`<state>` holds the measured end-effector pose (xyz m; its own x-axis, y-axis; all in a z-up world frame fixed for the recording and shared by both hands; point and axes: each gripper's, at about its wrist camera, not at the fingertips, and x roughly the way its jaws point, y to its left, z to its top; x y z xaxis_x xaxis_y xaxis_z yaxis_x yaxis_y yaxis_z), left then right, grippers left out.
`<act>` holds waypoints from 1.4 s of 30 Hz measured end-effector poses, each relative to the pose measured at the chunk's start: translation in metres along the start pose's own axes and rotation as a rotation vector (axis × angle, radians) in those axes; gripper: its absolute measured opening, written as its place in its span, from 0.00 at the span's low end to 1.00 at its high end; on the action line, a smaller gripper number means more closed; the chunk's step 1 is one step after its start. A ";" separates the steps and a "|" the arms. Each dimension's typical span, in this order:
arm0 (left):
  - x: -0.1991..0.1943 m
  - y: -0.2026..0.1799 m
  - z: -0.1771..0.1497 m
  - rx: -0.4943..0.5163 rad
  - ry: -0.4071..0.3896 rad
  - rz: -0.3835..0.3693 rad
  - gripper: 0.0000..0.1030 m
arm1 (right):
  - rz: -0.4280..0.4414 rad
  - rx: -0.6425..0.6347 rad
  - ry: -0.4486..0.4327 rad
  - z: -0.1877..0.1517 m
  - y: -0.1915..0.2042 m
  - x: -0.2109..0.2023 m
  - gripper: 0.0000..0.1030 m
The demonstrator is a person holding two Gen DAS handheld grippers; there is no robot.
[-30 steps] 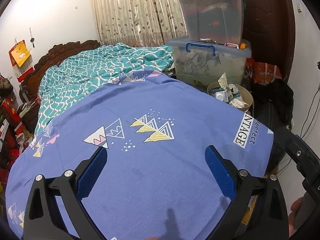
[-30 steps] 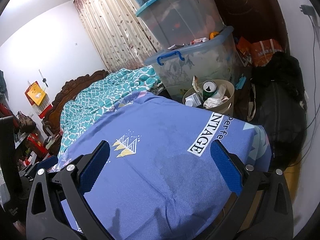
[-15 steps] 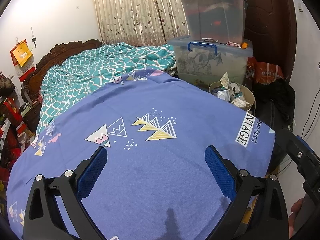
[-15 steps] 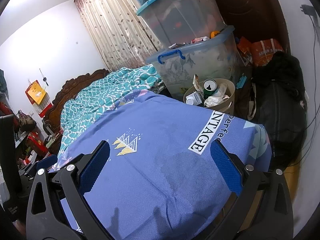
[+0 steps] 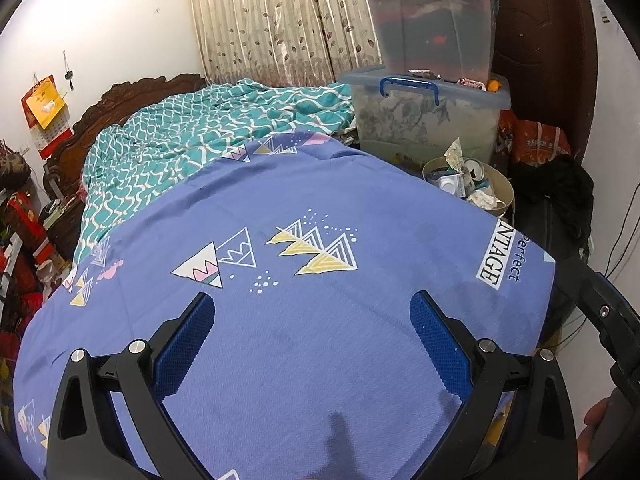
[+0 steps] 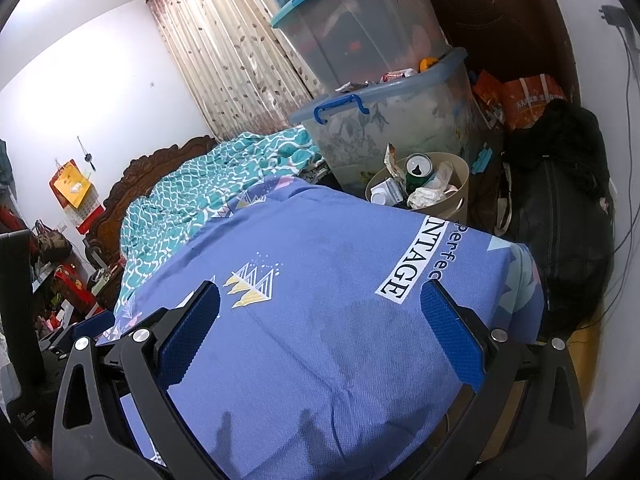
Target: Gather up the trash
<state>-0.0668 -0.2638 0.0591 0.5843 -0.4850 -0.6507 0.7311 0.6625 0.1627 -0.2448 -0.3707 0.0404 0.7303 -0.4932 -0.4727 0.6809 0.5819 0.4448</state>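
Observation:
A beige waste bin (image 5: 505, 189) (image 6: 460, 172) stands on the floor past the bed's far corner. It holds a green drink can (image 6: 417, 172), crumpled paper (image 6: 424, 196), a foil wrapper and small cartons. My left gripper (image 5: 312, 316) hovers open over the blue patterned sheet (image 5: 304, 344), nothing between its blue pads. My right gripper (image 6: 320, 304) is also open and empty above the same sheet (image 6: 320, 360), nearer the bed corner. No loose trash shows on the sheet.
Two stacked clear storage boxes (image 5: 432, 80) (image 6: 376, 80) stand behind the bin. A black bag (image 6: 560, 220) and orange bags (image 6: 528, 100) lie right of it, before a dark door. A teal quilt (image 5: 208, 140) covers the bed's far half. Clutter lines the left wall.
Both grippers stayed open; both views drifted slightly, the bin sliding a little right and down in the left wrist view. Nothing was picked up or released.

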 end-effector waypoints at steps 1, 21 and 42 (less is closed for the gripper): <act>0.001 0.000 -0.001 -0.001 0.003 0.000 0.92 | 0.000 0.000 0.001 0.000 0.000 0.000 0.97; 0.006 0.002 -0.004 0.001 0.022 0.001 0.92 | 0.000 0.004 0.012 -0.008 0.000 0.004 0.97; 0.009 0.001 -0.005 -0.012 0.028 0.015 0.92 | 0.000 0.009 0.017 -0.014 -0.001 0.005 0.97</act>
<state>-0.0627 -0.2641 0.0495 0.5850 -0.4590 -0.6687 0.7181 0.6763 0.1640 -0.2429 -0.3650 0.0270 0.7295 -0.4823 -0.4851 0.6812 0.5760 0.4518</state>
